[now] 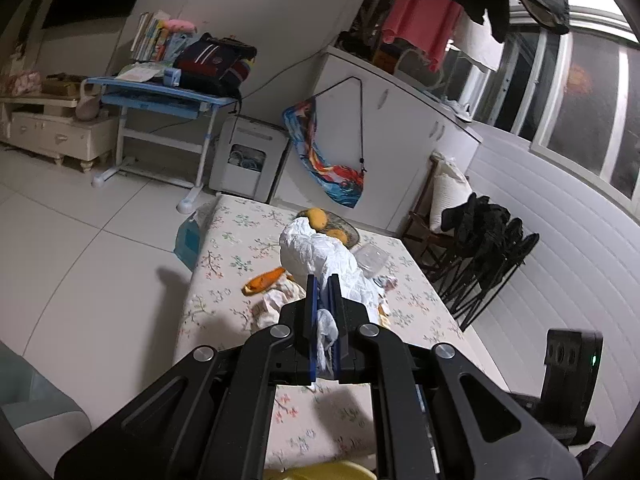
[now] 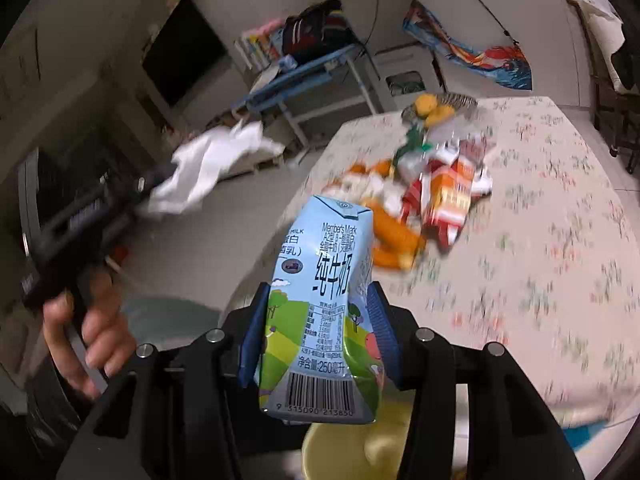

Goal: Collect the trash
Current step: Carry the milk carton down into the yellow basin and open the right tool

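My left gripper (image 1: 323, 285) is shut on a crumpled white tissue (image 1: 320, 252) and holds it above the floral table (image 1: 416, 308). In the right wrist view the same tissue (image 2: 208, 168) hangs from the left gripper, held by a hand at the left, off the table's edge. My right gripper (image 2: 316, 300) is shut on a light blue milk carton (image 2: 324, 312), held upright over a yellow bin (image 2: 352, 448). Orange peels (image 2: 394, 240) and snack wrappers (image 2: 452, 196) lie in a pile on the table.
A fruit basket (image 1: 340, 228) with oranges stands at the table's far end. A clear plastic piece (image 1: 372, 258) lies near it. A blue desk (image 1: 160, 98), a white appliance (image 1: 248, 156) and folded black chairs (image 1: 484, 248) stand around the table.
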A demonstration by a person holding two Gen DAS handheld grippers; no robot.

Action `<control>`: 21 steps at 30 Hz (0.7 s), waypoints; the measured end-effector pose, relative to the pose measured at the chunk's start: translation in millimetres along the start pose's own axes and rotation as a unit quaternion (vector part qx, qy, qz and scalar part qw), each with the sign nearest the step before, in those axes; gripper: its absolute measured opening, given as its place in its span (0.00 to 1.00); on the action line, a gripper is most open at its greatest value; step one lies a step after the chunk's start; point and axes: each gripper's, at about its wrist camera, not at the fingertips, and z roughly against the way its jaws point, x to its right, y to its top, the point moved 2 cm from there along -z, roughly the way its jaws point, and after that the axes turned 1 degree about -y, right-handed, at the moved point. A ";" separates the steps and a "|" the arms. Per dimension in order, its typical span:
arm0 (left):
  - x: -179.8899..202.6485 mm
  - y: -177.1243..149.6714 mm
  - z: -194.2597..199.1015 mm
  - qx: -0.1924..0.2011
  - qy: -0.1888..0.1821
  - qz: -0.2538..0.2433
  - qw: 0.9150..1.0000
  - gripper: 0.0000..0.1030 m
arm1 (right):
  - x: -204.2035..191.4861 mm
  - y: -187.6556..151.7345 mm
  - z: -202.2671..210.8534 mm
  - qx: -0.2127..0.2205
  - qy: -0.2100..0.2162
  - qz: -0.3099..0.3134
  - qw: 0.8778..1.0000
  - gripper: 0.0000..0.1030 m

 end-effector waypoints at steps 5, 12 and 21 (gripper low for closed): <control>8.1 -19.9 13.6 -0.010 -0.004 -0.004 1.000 0.05 | -10.9 -43.2 -6.9 -0.050 -0.008 0.017 0.999 0.47; 19.2 -41.8 30.7 -0.022 -0.007 -0.009 1.000 0.05 | -19.1 -93.6 -34.8 -0.135 -0.043 0.060 0.988 0.47; 29.5 -65.5 44.0 -0.035 -0.011 -0.021 0.999 0.05 | -9.8 -115.8 -60.5 -0.186 -0.067 0.059 0.979 0.44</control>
